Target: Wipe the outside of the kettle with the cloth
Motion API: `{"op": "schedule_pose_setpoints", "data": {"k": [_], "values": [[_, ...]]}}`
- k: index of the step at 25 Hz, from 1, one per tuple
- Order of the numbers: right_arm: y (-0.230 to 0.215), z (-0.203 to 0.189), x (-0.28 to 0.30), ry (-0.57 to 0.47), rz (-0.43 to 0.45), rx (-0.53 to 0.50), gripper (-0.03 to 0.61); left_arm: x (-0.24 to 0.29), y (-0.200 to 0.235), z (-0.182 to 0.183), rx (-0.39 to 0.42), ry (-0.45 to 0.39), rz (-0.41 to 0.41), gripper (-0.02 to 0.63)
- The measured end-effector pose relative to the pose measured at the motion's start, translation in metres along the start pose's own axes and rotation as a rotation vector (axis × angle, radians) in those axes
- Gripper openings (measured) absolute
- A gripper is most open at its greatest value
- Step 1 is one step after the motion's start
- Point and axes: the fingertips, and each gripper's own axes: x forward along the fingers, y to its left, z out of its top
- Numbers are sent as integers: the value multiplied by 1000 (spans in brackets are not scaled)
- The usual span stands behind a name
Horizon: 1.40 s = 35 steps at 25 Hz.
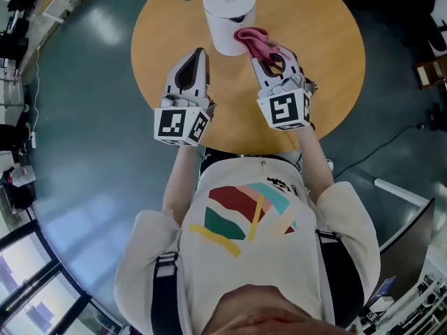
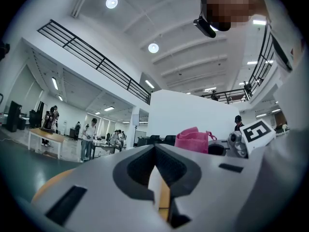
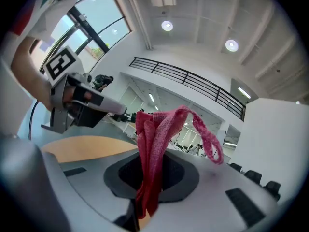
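On the round worktop (image 1: 328, 61), nr its far edge, stands the white kettle (image 1: 227, 16), upright, lid on. Right gripper (image 1: 264, 54) is clamped on the pink cloth (image 1: 251, 39), which bunches out past the jaw tips, touching or just beside the kettle's near wall; can't tell which. Left gripper (image 1: 200, 53) is closed on nothing, hovering left of it, short of the kettle. Step in hand, I'd say: bringing cloth to the body, wiping prob. only starting. Next move needs the cloth pressed onto the wall & swept round, w/ the left gripper maybe steadying the kettle.
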Motion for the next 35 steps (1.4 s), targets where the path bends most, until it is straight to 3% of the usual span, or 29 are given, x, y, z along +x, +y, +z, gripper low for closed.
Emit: {"op": "schedule_pose_setpoints", "data": {"k": [5, 8, 11, 14, 21, 27, 35], "values": [[16, -23, 34, 74, 30, -193, 38, 8, 28, -23, -30, 51, 27, 43], [16, -30, 49, 109, 21, -361, 39, 15, 38, -27, -35, 52, 30, 43], [15, -30, 62, 117, -2, -548, 38, 18, 40, -32, -19, 57, 25, 43], [14, -30, 74, 111, -13, -650, 38, 20, 44, -37, -19, 70, 25, 43], [24, -44, 89, 116, 35, -694, 38, 27, 64, -51, -38, 100, 26, 43], [30, -67, 107, 128, 86, -674, 38, 47, 82, -69, -62, 124, 25, 43], [60, -133, 115, 215, 221, -635, 38, 63, 97, -113, -129, 181, 41, 43]]}}
